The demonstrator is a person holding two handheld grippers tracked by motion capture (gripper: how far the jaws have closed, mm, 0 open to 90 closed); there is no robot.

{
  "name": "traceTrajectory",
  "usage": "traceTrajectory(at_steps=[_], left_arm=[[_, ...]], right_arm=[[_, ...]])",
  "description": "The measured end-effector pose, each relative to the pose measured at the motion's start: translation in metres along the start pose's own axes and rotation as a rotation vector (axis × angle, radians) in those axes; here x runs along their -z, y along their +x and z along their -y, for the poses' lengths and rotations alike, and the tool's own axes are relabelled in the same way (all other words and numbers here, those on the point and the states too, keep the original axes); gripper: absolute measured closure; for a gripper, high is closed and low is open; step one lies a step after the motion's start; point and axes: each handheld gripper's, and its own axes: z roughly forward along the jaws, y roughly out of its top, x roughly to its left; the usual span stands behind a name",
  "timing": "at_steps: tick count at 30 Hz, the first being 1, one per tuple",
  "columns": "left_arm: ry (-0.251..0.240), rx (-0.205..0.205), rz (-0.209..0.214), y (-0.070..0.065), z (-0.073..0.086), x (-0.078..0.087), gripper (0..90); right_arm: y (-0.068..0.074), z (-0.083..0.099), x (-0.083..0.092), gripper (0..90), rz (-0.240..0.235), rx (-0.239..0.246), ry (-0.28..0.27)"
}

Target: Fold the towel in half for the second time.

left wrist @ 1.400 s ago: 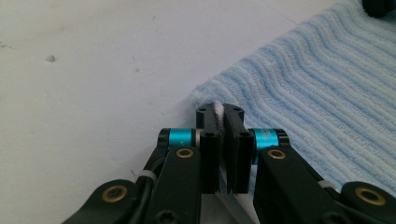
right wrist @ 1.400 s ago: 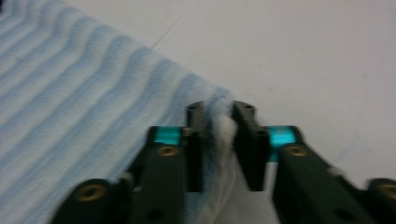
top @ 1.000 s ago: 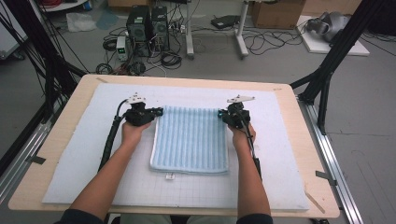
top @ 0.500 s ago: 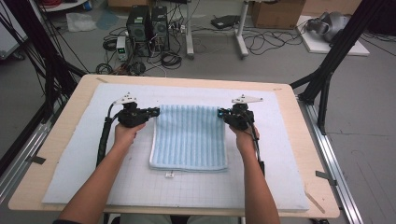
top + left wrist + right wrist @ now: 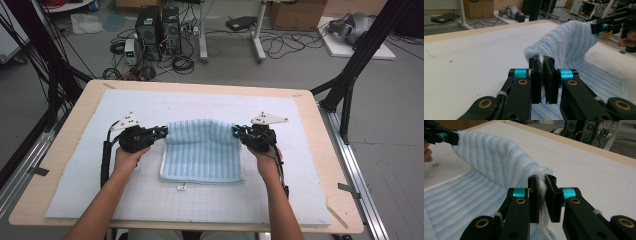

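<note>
Wooden table (image 5: 65,150) carries a white gridded mat (image 5: 210,200) that covers most of its top. On the mat, about centre, lies the light-blue striped towel (image 5: 202,155): near part flat on the mat, far edge raised off it and slung between the two tools, sagging a little in the middle. Near edge looks doubled, so probably folded in layers, though the high view is too coarse to be sure. A small white tag (image 5: 181,187) sticks out at the near edge. Left gripper (image 5: 161,132) sits at the towel's far-left corner, held in the person's left hand (image 5: 126,159); in the left gripper view its jaws are pressed together on a bunched bit of terry, white fluff showing in the seam. Right gripper (image 5: 236,134) sits at the far-right corner, held in the right hand (image 5: 267,162); right gripper view shows the same, jaws pinching a white-blue fold of cloth. Both corners are clear of the mat. Each gripper view shows the other tool clamped on the far corner, cloth stretched between them. Floor behind the table: computer towers (image 5: 159,26), loose cables.
</note>
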Motion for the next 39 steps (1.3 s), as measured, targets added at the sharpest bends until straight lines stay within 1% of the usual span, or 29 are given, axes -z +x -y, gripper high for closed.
traceTrajectory(at_steps=[2, 3, 5, 6, 8, 11, 14, 15, 17, 20, 22, 24, 27, 28, 30, 32, 36, 39], left_arm=[[0.007, 0.001, 0.000, -0.001, 0.002, 0.002, 85.0], [0.012, -0.003, -0.001, -0.002, 0.002, 0.002, 84.9], [0.005, -0.010, -0.003, -0.003, 0.004, 0.005, 84.9], [0.013, -0.012, -0.002, -0.004, 0.005, 0.005, 84.9], [0.009, -0.016, 0.004, -0.007, 0.007, 0.008, 84.8], [0.012, -0.031, 0.007, -0.013, 0.014, 0.012, 84.7], [0.023, -0.045, 0.016, -0.019, 0.022, 0.017, 84.5], [0.030, -0.053, 0.015, -0.021, 0.024, 0.018, 84.4], [0.032, -0.056, 0.018, -0.025, 0.028, 0.020, 84.3], [0.043, -0.075, 0.028, -0.031, 0.032, 0.024, 84.3], [0.043, -0.074, 0.035, -0.035, 0.037, 0.027, 84.2], [0.054, -0.077, 0.037, -0.038, 0.043, 0.029, 83.9], [0.066, -0.078, 0.046, -0.041, 0.048, 0.030, 83.8], [0.064, -0.082, 0.048, -0.042, 0.048, 0.031, 83.8], [0.061, -0.077, 0.054, -0.043, 0.048, 0.034, 83.9], [0.068, -0.074, 0.059, -0.043, 0.049, 0.036, 83.9], [0.078, -0.067, 0.069, -0.045, 0.051, 0.039, 84.1], [0.082, -0.067, 0.087, -0.048, 0.051, 0.042, 84.1]], right_arm=[[0.003, 0.003, 0.003, 82.5, -0.003, 0.008, -0.001], [0.003, 0.004, 0.004, 82.5, -0.008, 0.011, 0.009], [0.005, 0.004, 0.007, 82.5, -0.009, 0.022, 0.019], [0.007, 0.005, 0.009, 82.5, -0.004, 0.032, 0.005], [0.009, 0.007, 0.012, 82.5, -0.009, 0.036, -0.003], [0.012, 0.015, 0.016, 82.6, -0.021, 0.031, -0.002], [0.015, 0.026, 0.021, 82.6, -0.036, 0.017, -0.008], [0.016, 0.030, 0.022, 82.5, -0.043, 0.020, -0.010], [0.019, 0.036, 0.024, 82.5, -0.052, 0.015, -0.006], [0.023, 0.042, 0.027, 82.5, -0.055, 0.019, 0.002], [0.025, 0.047, 0.028, 82.5, -0.058, 0.024, 0.007], [0.027, 0.052, 0.029, 82.5, -0.055, 0.029, 0.016], [0.029, 0.061, 0.029, 82.4, -0.062, 0.020, 0.030], [0.029, 0.064, 0.030, 82.2, -0.067, 0.015, 0.034], [0.030, 0.068, 0.031, 82.1, -0.067, 0.009, 0.034], [0.031, 0.070, 0.034, 81.9, -0.075, 0.006, 0.030], [0.036, 0.075, 0.038, 81.4, -0.085, 0.013, 0.027], [0.038, 0.080, 0.039, 80.4, -0.079, 0.019, 0.047]])
